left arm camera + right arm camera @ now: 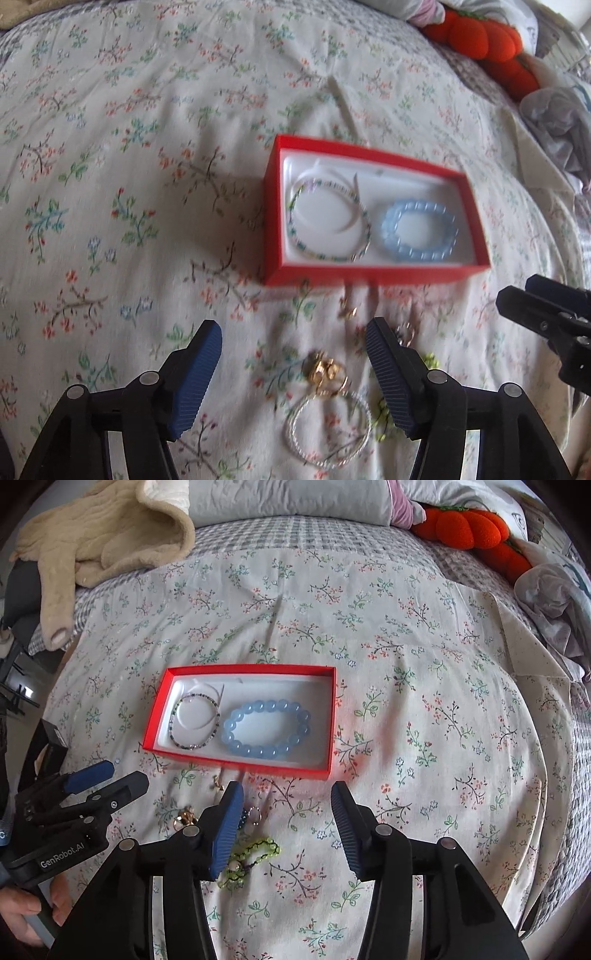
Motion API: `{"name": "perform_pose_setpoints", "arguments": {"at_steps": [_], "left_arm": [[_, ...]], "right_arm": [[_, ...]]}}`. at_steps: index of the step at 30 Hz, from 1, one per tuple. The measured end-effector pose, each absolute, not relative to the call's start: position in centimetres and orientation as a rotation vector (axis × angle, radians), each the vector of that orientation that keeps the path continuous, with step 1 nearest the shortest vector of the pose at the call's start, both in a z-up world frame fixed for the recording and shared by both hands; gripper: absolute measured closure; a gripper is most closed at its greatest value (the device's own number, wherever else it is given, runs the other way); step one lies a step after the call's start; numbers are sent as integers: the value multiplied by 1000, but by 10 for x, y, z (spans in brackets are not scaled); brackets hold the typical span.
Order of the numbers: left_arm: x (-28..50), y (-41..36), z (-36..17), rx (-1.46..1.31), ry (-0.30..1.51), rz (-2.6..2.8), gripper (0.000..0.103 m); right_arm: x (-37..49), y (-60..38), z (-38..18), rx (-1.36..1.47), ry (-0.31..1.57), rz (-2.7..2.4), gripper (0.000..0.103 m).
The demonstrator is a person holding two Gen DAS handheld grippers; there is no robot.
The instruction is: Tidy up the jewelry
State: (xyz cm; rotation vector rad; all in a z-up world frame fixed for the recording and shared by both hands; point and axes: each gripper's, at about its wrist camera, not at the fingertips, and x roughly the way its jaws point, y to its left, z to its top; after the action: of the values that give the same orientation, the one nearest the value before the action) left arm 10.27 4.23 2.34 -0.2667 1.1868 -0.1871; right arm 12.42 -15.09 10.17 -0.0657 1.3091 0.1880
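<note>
1. Left gripper (294, 363) spread wide, jaws released, nothing between the blue ribbed pads (197, 380); seen from the right wrist view (107, 775) as well, low on the left side, a bare hand (26, 910) wrapped around its handle.
2. Between the left pads, on the cloth: a gold ring cluster (327, 371), and just nearer the camera a silver twisted hoop (328, 430), touching or nearly touching the gold piece.
3. Right gripper (287, 825) likewise released, jaws far apart, holding nothing, poised above the cloth.
4. Beside the right gripper's left pad: a green beaded bracelet (255, 862) partly hidden under it, plus small ring-like pieces (255, 814) just beyond, too small to identify further.
5. A small gold trinket (218, 783) lying alone near the box's near wall.
6. Just beyond both grippers: open red box (334, 716) with white lining, flat on the bed.
7. Inside the box, left part: thin multicoloured bead bracelet (194, 722) over a white strap or cord; right part: chunky pale blue bead bracelet (266, 726), the two just beside each other.
8. Floral bedspread (424, 701) under everything, over a grey checked blanket (314, 535).
9. Far edge: cream fleece garment (103, 528), orange plush toy (469, 526), crumpled grey cloth (554, 602).
</note>
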Motion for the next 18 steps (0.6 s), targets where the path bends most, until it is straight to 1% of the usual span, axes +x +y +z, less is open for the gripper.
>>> {"name": "perform_pose_setpoints", "arguments": {"at_steps": [12,15,18], "left_arm": [[90,23,-2,-325,1299,-240,35],[92,16,-11,-345,1333,-246,37],[95,14,-19,-358,1353,-226,45]], "right_arm": [[110,-154,72,-46,1433,165,50],[109,-155,69,-51,1441,157,50],[109,-156,68,-44,1446,160,50]]}}
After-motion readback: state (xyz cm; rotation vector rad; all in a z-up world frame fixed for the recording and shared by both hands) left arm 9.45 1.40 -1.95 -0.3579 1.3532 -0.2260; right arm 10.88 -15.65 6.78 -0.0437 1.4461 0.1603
